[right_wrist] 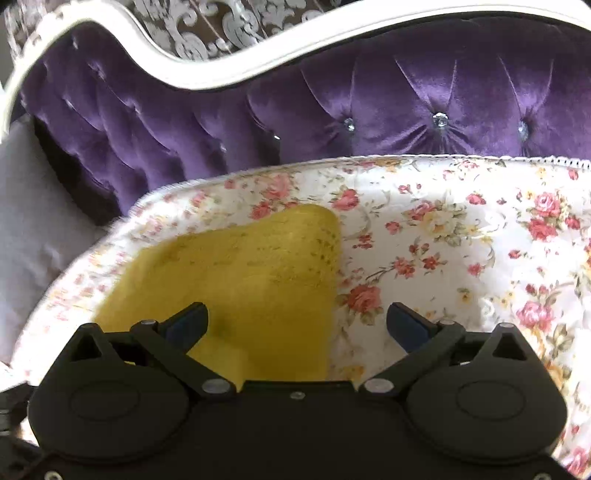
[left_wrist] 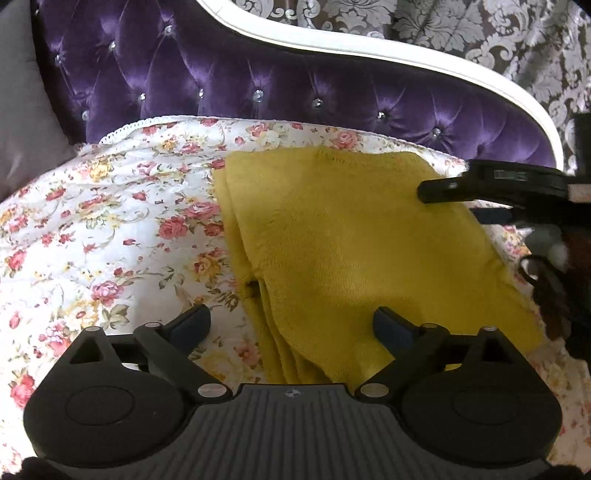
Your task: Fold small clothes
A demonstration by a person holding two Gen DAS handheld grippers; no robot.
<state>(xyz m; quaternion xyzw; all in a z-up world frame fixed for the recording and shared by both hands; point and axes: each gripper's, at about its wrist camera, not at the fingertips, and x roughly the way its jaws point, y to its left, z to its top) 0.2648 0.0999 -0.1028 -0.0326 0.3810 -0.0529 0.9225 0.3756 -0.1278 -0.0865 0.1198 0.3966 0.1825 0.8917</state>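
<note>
A folded mustard-yellow cloth [left_wrist: 347, 251] lies flat on the floral bed cover [left_wrist: 110, 229], its stacked layers showing along its left edge. My left gripper [left_wrist: 291, 325] stands open over the cloth's near left edge, nothing pinched between its fingers. In the left wrist view one finger of the right gripper [left_wrist: 454, 190] reaches in over the cloth's far right corner. In the right wrist view the yellow cloth [right_wrist: 236, 280] fills the lower left, and my right gripper [right_wrist: 297, 325] is open above the cloth's right edge, its left finger over the cloth and its right finger over the floral cover [right_wrist: 461, 251].
A purple tufted headboard [left_wrist: 258, 81] with a white curved frame [left_wrist: 369, 48] rises behind the bed. A grey pillow [left_wrist: 26, 110] sits at the far left. Patterned wallpaper [left_wrist: 480, 29] is beyond. A hand and dark strap [left_wrist: 546, 269] show at the right edge.
</note>
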